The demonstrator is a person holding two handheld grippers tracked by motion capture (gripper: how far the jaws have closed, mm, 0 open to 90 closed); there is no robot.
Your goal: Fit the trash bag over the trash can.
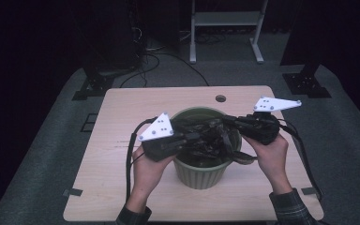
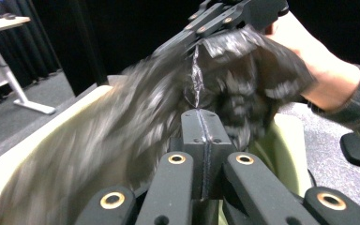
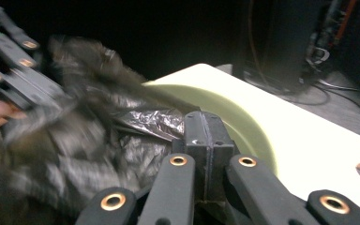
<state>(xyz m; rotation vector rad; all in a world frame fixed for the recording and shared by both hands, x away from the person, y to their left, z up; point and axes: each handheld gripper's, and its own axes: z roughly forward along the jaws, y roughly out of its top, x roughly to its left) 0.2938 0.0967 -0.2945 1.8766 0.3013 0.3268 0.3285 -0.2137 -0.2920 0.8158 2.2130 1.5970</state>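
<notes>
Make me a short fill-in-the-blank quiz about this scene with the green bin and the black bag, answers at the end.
1. The crumpled black plastic bag sits in the round green ____.
2. The left gripper has its jaws ____ on a fold of the bag.
3. The right gripper pinches the bag's ____ plastic film.
4. The bin stands on a light ____ table.

Missing words: bin; shut; black; wooden

High view looked down from above person's side onto pale wooden table (image 1: 122, 122); both gripper views sat close, facing across round green plastic bin (image 1: 199, 173) (image 2: 288, 150) (image 3: 243, 122), sharing crinkled black plastic bag (image 2: 243, 70) (image 3: 98, 154)
</notes>
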